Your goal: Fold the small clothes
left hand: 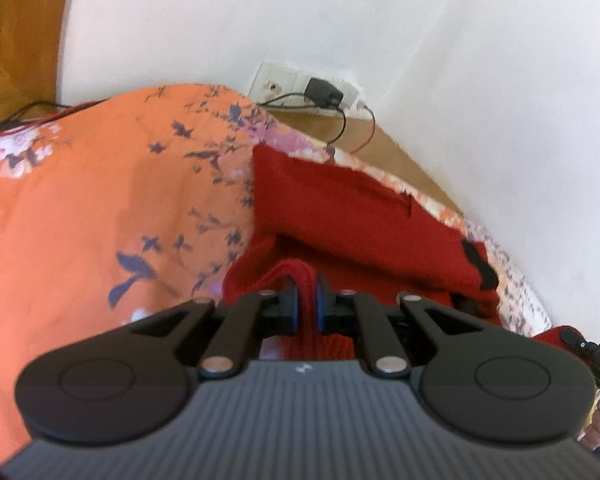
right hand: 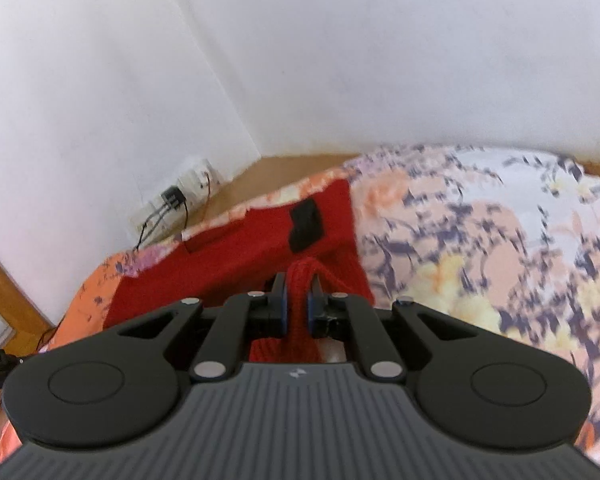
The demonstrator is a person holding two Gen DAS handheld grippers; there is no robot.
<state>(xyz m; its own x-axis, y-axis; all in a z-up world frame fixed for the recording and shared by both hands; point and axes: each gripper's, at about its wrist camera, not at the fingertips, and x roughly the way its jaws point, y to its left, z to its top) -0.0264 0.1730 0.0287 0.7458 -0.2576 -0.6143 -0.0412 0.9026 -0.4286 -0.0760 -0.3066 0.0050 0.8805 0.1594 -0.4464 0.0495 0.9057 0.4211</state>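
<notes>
A red knitted garment point(left hand: 340, 216) with black patches lies on the orange flowered bed cover point(left hand: 80, 208), near the wall side. My left gripper point(left hand: 307, 284) is shut on a bunched fold of its near left edge, lifted off the cover. In the right wrist view the same red garment point(right hand: 236, 252) shows a black patch point(right hand: 306, 226), and my right gripper point(right hand: 298, 284) is shut on a bunched fold of its near right edge. The cloth below both sets of fingers is hidden by the gripper bodies.
A white wall point(left hand: 460, 80) runs close behind the bed, with a socket strip and black plug point(left hand: 324, 92) and trailing cables. A wooden ledge point(left hand: 400, 152) lies between bed and wall. A wooden frame point(left hand: 28, 28) stands at far left. The pale flowered cover point(right hand: 480, 248) stretches right.
</notes>
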